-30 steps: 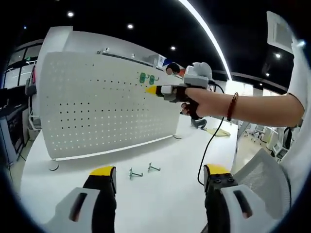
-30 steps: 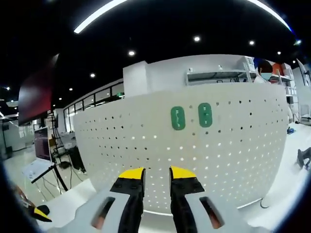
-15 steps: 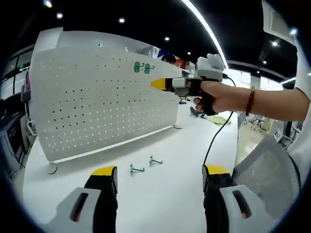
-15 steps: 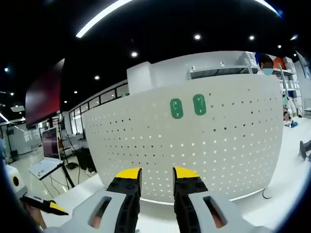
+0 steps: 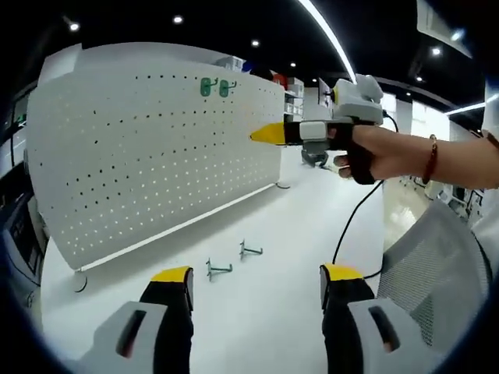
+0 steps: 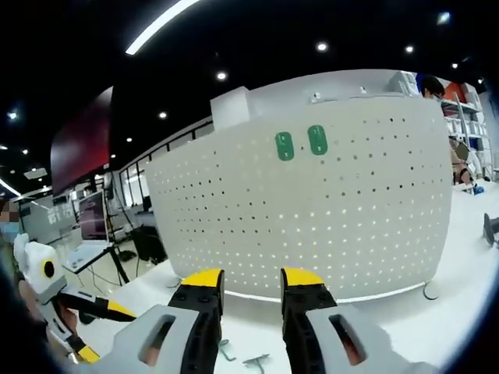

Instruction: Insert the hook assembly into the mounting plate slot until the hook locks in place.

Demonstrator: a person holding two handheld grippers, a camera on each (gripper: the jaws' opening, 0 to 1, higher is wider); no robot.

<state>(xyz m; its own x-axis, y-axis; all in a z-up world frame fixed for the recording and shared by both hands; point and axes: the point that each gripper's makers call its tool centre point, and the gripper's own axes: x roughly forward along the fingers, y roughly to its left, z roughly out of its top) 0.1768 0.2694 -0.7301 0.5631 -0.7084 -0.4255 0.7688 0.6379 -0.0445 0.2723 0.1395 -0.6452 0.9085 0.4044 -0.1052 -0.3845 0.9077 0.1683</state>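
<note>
Handheld two-jaw grippers: body appearance

Left gripper (image 5: pixel 253 282): two black jaws with yellow tips, mounted on light grey housings, each housing with a dark oblong slot showing an orange tint. Right gripper (image 6: pixel 252 282): same build, black jaws, yellow tips, grey slotted housings. Seen from the left gripper view, the right gripper has yellow pointed tips, a grey-and-black body, a white top module and a black cable trailing down. The hand (image 5: pixel 373 152) wears a dark fingerless glove and a reddish-brown bead bracelet (image 5: pixel 431 158).

Bright ceiling lights, strong fisheye edge distortion
</note>
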